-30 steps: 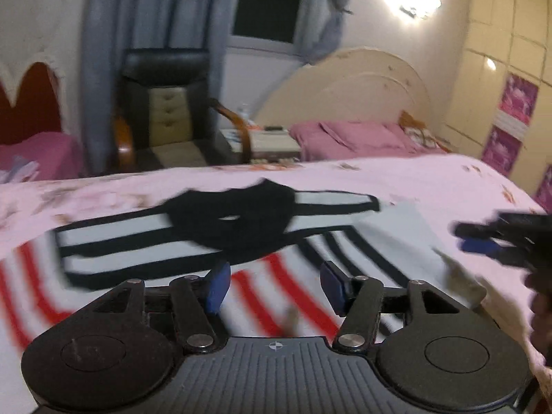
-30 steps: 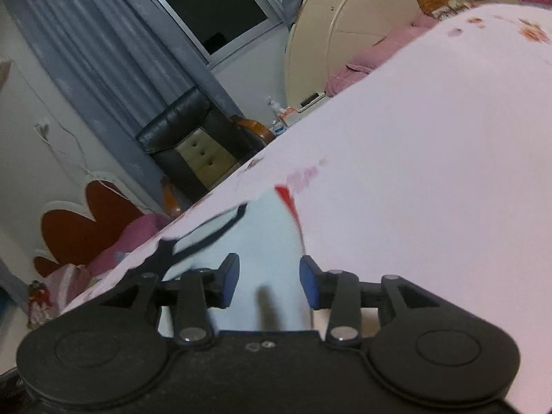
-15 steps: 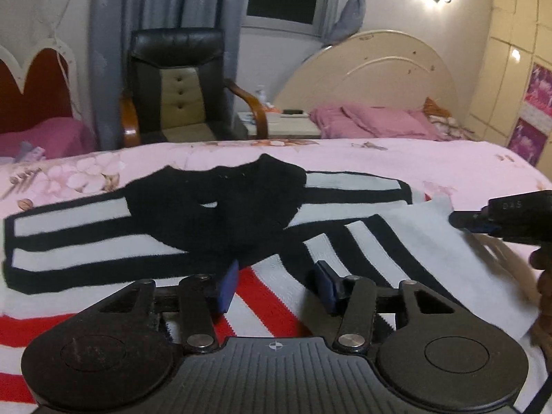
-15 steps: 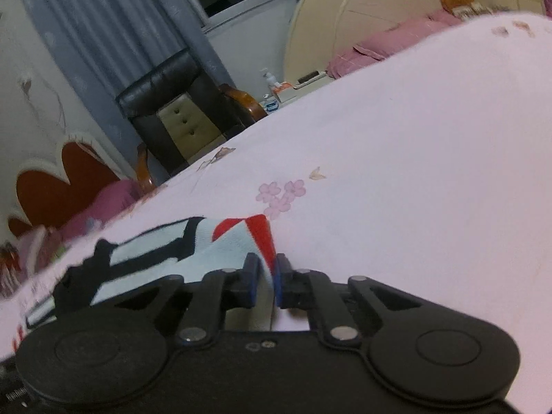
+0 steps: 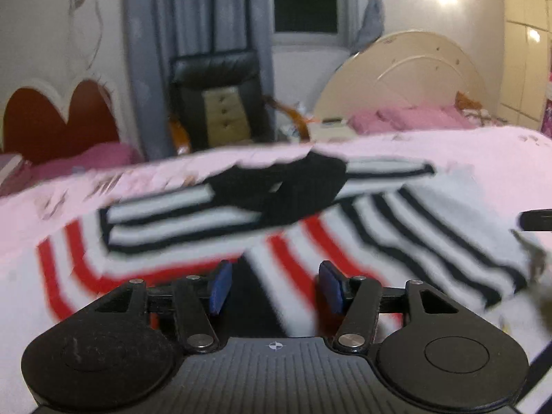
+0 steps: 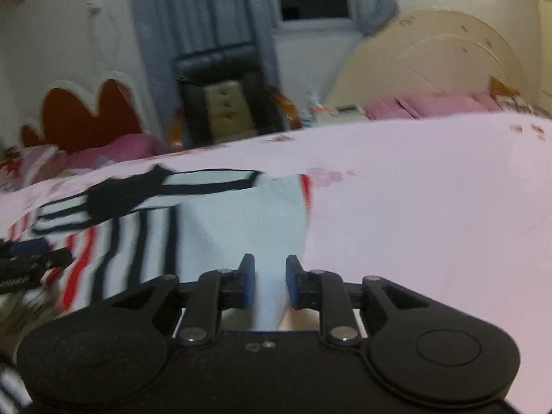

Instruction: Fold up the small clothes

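A: While the striped sweater (image 5: 362, 241) is lying on the pink bed (image 6: 431, 189), is it getting folded?

B: Only one side is lying folded over. The left gripper (image 5: 274, 286) and right gripper (image 6: 270, 284) are hanging with fingers apart, holding nothing.

Landmark: garment (image 5: 276, 227), lying spread on the bed (image 5: 465, 151). Left gripper (image 5: 274, 284) at garment's near edge, fingers apart over the fabric. Right gripper (image 6: 270, 284) at garment's right-hand near part, fabric between its parted fingers. Behind the garment, past the bed's far edge: armchair (image 5: 220, 100). Curtain (image 5: 193, 34) and window (image 5: 305, 0) behind the armchair. Headboard (image 5: 407, 79) behind-right of garment, pillows (image 5: 410, 117) in front of it.
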`<action>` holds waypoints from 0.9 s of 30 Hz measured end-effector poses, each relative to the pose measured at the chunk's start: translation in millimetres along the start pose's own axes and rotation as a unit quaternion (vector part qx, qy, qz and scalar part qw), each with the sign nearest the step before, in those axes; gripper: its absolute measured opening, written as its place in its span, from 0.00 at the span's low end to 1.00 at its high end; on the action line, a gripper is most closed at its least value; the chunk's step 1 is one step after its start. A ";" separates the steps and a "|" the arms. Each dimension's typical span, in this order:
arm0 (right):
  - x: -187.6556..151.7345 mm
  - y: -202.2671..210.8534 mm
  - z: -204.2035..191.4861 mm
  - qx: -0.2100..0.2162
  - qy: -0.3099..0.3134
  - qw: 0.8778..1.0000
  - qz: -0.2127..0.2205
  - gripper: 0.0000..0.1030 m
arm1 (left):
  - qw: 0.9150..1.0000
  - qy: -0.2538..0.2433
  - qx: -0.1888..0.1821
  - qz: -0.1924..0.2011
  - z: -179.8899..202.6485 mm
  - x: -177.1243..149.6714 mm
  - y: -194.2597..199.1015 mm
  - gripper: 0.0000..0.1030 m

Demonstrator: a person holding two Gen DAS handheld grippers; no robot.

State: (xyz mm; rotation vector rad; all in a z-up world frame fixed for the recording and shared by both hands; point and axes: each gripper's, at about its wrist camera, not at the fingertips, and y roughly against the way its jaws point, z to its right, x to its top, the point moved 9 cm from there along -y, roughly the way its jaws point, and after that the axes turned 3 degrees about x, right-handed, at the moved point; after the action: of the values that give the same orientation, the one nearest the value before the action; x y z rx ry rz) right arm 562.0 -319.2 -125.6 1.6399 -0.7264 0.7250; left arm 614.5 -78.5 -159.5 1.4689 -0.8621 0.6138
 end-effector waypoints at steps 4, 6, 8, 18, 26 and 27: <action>-26.5 -2.0 -9.3 -0.026 0.052 0.998 -0.028 0.21 | 1.000 0.017 0.008 -0.002 -11.8 -11.5 -0.6 0.62; -27.2 -2.3 -12.7 -0.039 0.075 0.996 -0.020 0.21 | 1.000 0.024 0.005 -0.004 -12.6 -11.0 -2.2 0.63; -23.1 -3.2 -13.8 -0.049 0.074 0.996 -0.029 0.24 | 1.000 0.029 0.009 -0.007 -16.0 -11.9 0.0 0.63; -24.9 45.5 -34.0 -0.015 0.012 1.000 -0.006 0.30 | 0.980 0.182 0.072 0.029 -161.0 -68.8 90.1 0.63; -30.5 36.6 -91.4 0.034 -0.030 0.999 -0.023 0.33 | 0.874 0.458 0.155 0.045 -348.7 -184.6 151.9 0.63; -30.5 33.9 -101.9 0.040 -0.026 0.999 -0.025 0.33 | 0.859 0.484 0.155 0.058 -364.1 -192.4 156.9 0.63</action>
State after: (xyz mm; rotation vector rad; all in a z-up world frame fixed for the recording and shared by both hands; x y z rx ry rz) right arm 508.5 -222.1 -112.1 1.7502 -0.6980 0.6846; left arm 421.3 316.6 -187.1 1.1454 -0.0423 1.4661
